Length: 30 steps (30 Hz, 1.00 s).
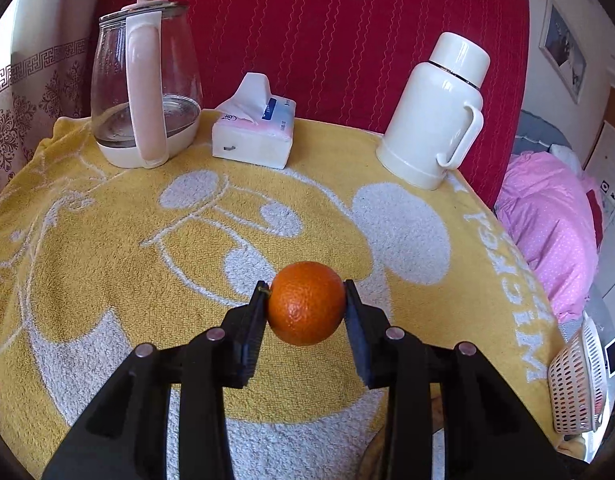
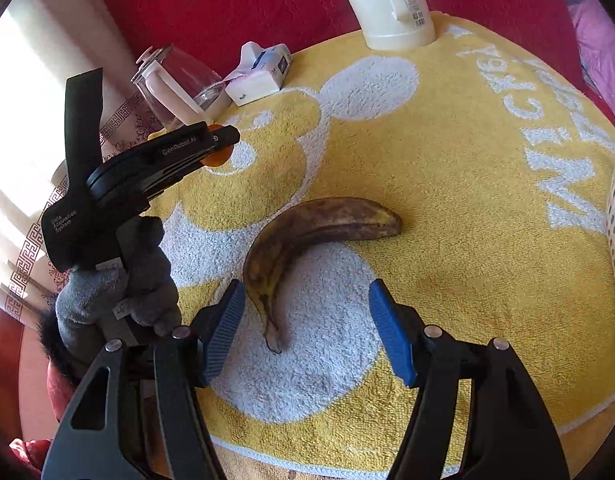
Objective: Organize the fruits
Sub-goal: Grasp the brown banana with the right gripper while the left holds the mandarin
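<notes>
— Where's your round, bright orange fruit with the dimpled peel (image 1: 306, 304)?
— Raised clear of the towel.
— And your curved, brown-mottled overripe banana (image 2: 307, 236)?
— Flat on its side, stem toward you.

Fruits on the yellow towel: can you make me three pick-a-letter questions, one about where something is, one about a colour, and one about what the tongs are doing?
1. Where does the banana lie?
A. On the yellow towel, ahead of the right tongs
B. Inside the glass kettle
C. On the tissue pack

2. What colour is the thermos?
A. Green
B. Cream white
C. Black

3. What are the left tongs doing?
A. Hanging open over nothing
B. Gripping the tissue pack
C. Squeezing the orange

Answers:
1. A, its stem end lies between the open blue pads.
2. B, body, cap and handle are all pale cream.
3. C, both pads press the orange's sides.
</notes>
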Each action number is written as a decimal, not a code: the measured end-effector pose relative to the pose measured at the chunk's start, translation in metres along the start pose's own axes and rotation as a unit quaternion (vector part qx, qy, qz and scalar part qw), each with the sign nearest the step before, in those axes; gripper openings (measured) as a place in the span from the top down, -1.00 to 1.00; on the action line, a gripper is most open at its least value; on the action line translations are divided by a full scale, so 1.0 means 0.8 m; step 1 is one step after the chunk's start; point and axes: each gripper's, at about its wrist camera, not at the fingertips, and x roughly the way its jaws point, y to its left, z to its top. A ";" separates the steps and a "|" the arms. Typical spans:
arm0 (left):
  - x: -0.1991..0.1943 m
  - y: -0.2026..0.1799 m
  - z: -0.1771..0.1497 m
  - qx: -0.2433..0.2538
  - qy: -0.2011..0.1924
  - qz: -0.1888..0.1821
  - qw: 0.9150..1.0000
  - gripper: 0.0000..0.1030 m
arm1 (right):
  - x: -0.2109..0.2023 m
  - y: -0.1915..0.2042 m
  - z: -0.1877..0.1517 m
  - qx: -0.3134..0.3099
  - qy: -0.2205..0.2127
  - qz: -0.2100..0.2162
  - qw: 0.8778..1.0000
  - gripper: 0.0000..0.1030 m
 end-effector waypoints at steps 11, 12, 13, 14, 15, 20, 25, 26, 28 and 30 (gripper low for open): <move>-0.003 0.020 0.004 -0.031 -0.004 0.014 0.999 0.27 | 0.051 -0.003 0.039 0.032 0.008 -0.001 0.999 -0.33; -0.002 0.022 0.005 -0.034 -0.004 0.017 0.999 0.27 | 0.054 -0.001 0.043 0.028 0.006 -0.005 1.000 -0.34; -0.002 0.025 0.005 -0.037 -0.003 0.018 0.999 0.27 | 0.058 0.003 0.047 0.021 0.004 -0.011 1.000 -0.34; -0.001 0.027 0.005 -0.040 -0.002 0.019 0.999 0.27 | 0.061 0.006 0.049 0.012 0.003 -0.018 1.000 -0.34; 0.000 0.030 0.005 -0.043 -0.001 0.021 0.999 0.27 | 0.065 0.011 0.051 0.001 0.002 -0.025 1.000 -0.34; 0.004 0.045 0.007 -0.065 0.003 0.031 0.997 0.27 | 0.082 0.035 0.050 -0.060 -0.007 -0.070 0.996 -0.41; 0.006 0.047 0.006 -0.067 0.005 0.035 0.997 0.27 | 0.094 0.055 0.034 -0.117 -0.017 -0.123 0.985 -0.41; 0.006 0.047 0.006 -0.068 0.005 0.035 0.997 0.27 | 0.096 0.058 0.031 -0.123 -0.019 -0.131 0.984 -0.41; 0.007 0.047 0.006 -0.068 0.006 0.035 0.997 0.27 | 0.098 0.062 0.027 -0.130 -0.023 -0.143 0.981 -0.40; 0.006 0.048 0.005 -0.069 0.006 0.035 0.997 0.27 | 0.099 0.065 0.024 -0.134 -0.027 -0.156 0.978 -0.34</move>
